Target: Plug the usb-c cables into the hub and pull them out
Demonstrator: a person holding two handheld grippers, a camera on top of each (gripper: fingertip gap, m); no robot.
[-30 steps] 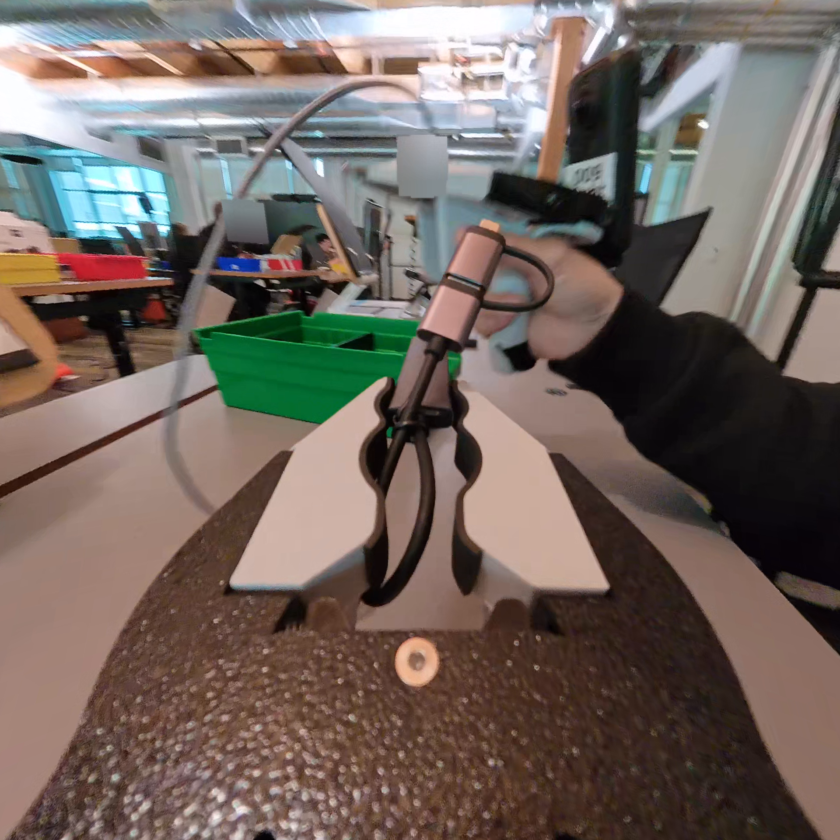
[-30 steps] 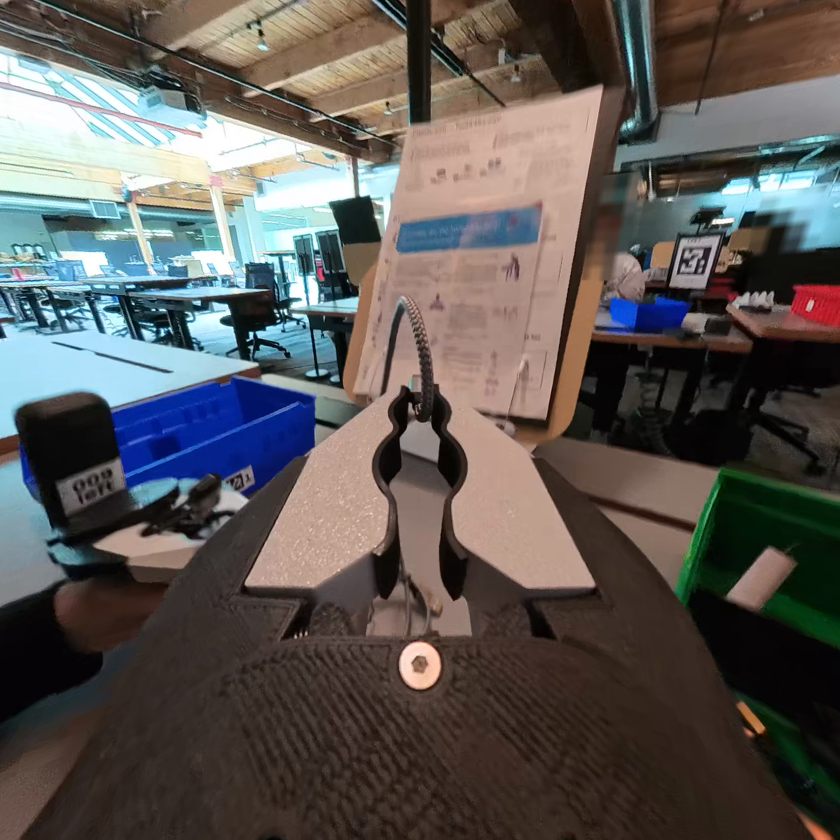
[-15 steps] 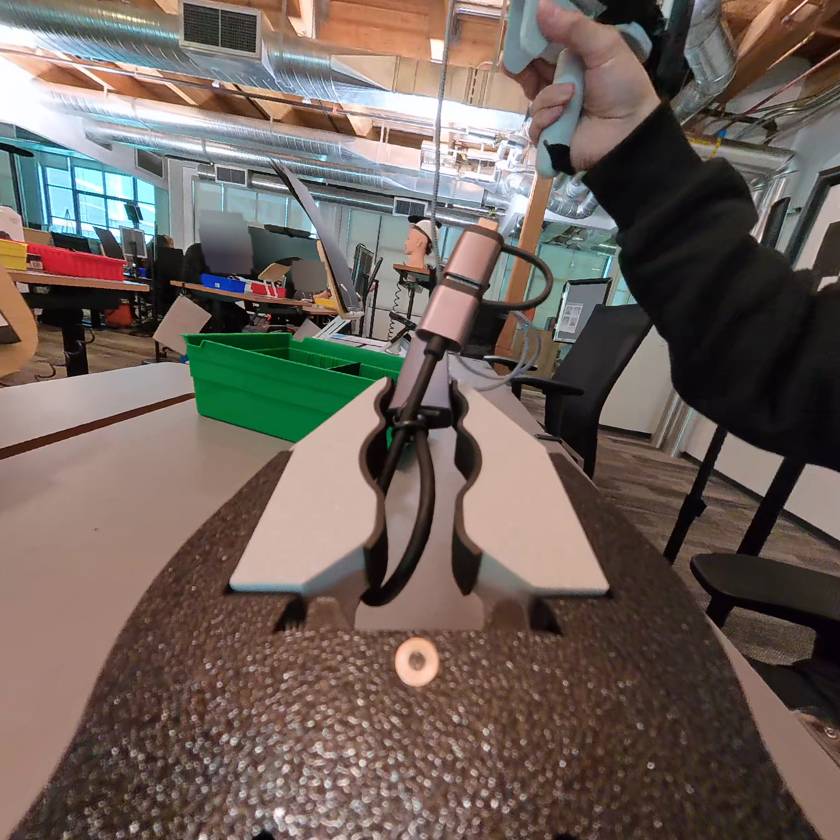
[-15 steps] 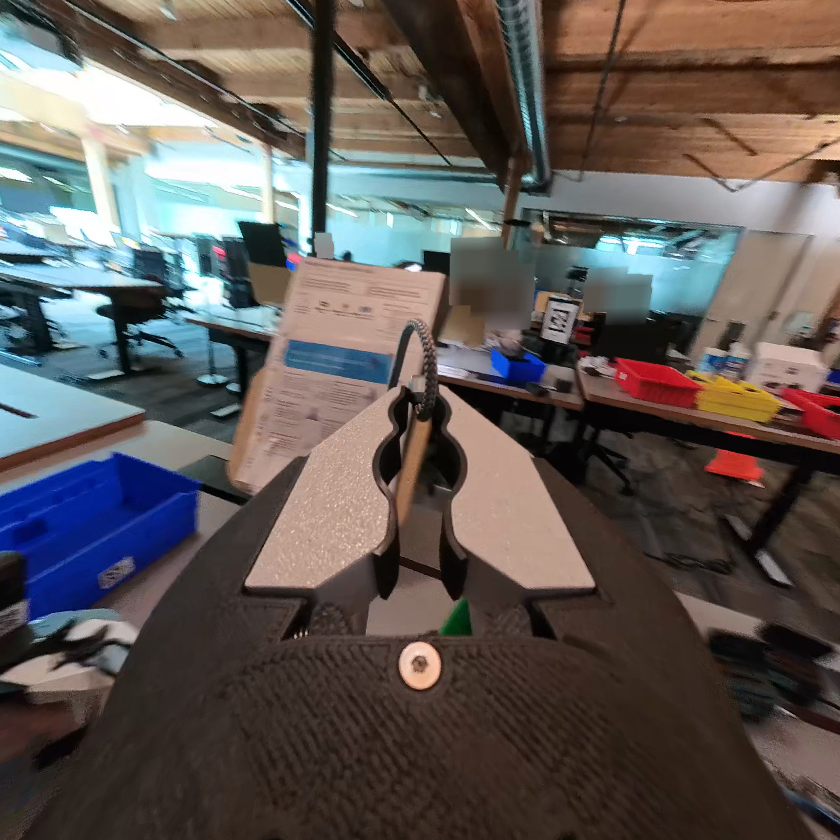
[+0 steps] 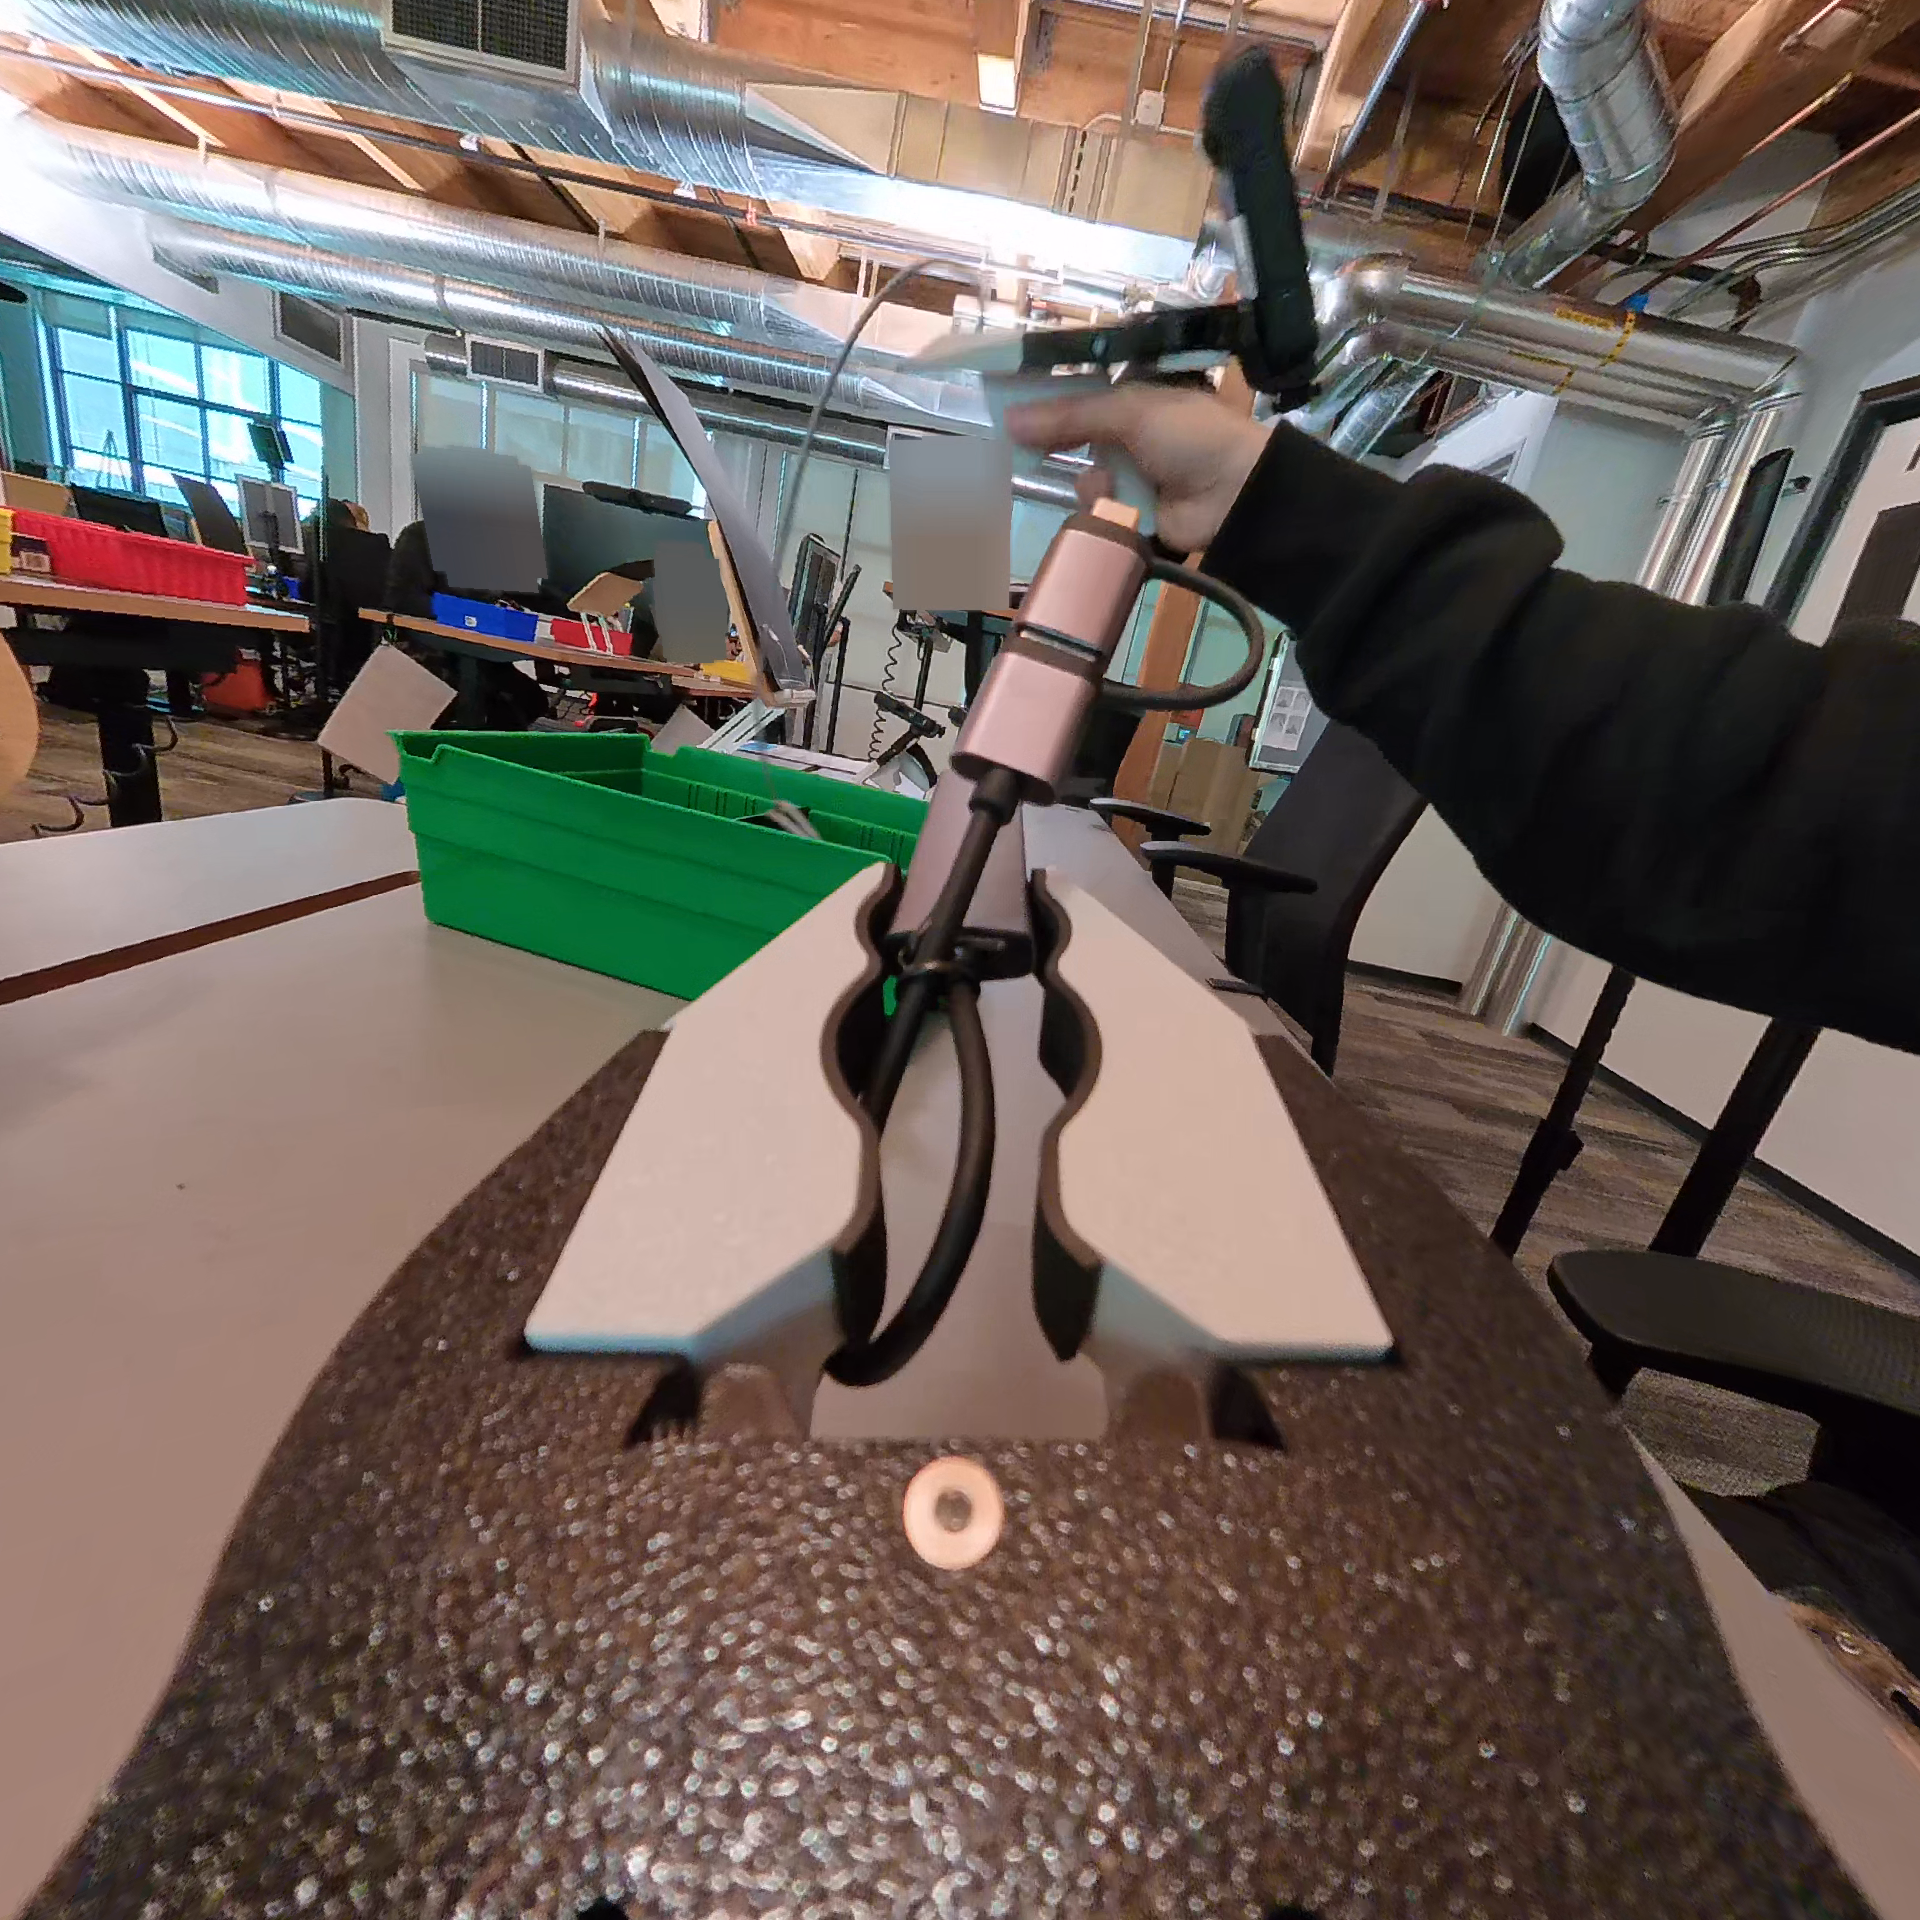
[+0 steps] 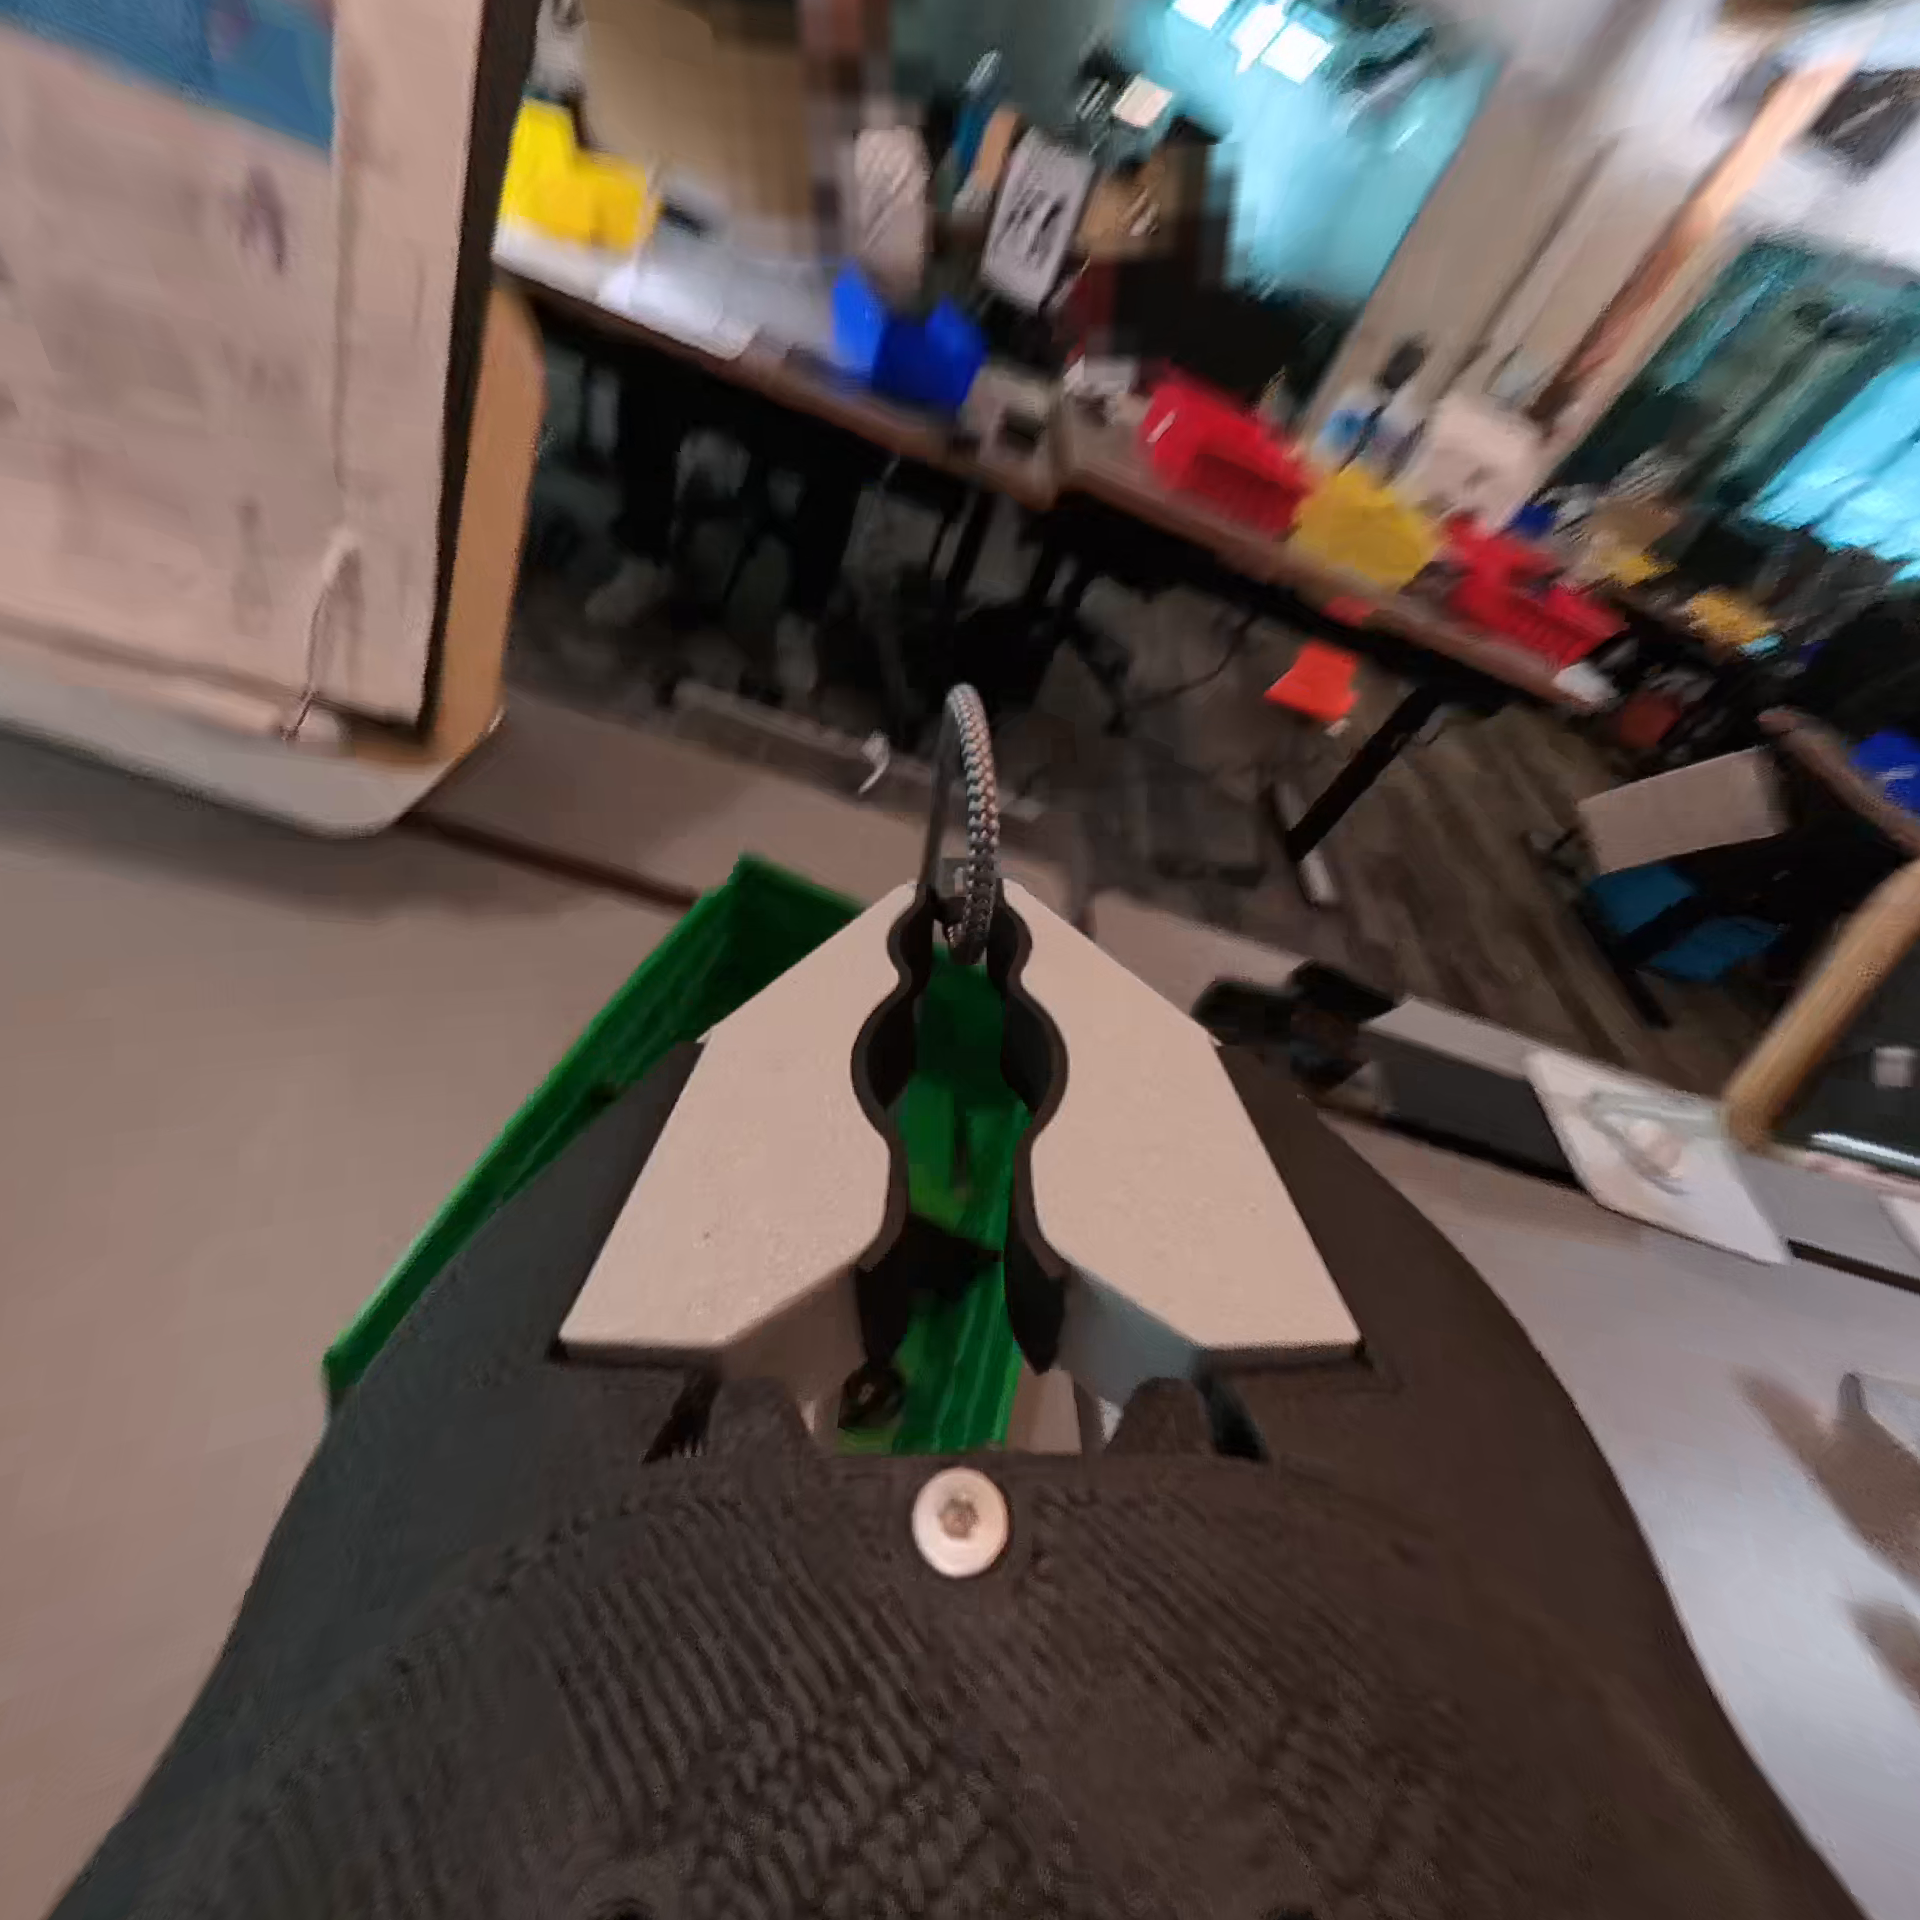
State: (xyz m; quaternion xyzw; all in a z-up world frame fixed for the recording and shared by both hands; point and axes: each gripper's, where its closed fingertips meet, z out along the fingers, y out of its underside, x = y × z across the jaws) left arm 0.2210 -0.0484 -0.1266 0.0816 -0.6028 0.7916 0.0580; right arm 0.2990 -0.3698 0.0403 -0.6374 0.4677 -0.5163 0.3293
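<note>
My left gripper (image 5: 961, 914) is shut on a pink-grey USB hub (image 5: 971, 847) that stands tilted up from the fingertips. The hub's black cable (image 5: 951, 1164) loops back between the fingers and ends in a pink adapter (image 5: 1049, 665) above. My right gripper (image 6: 961, 925) is shut on a braided grey USB-C cable (image 6: 971, 800) that arcs up from the fingertips. In the left wrist view the right gripper (image 5: 1049, 358) is held by a hand in a black sleeve, above and beyond the hub, with the thin cable (image 5: 831, 416) curving down from it.
A green bin (image 5: 623, 831) stands on the grey table (image 5: 260, 1091) ahead of the left gripper; it also shows below the right gripper (image 6: 582, 1091). A black office chair (image 5: 1766, 1340) is to the right. Desks with coloured bins fill the background.
The right gripper has come down from high overhead to just above the hub and now tilts down over the green bin, still holding the cable. The left gripper has barely moved.
</note>
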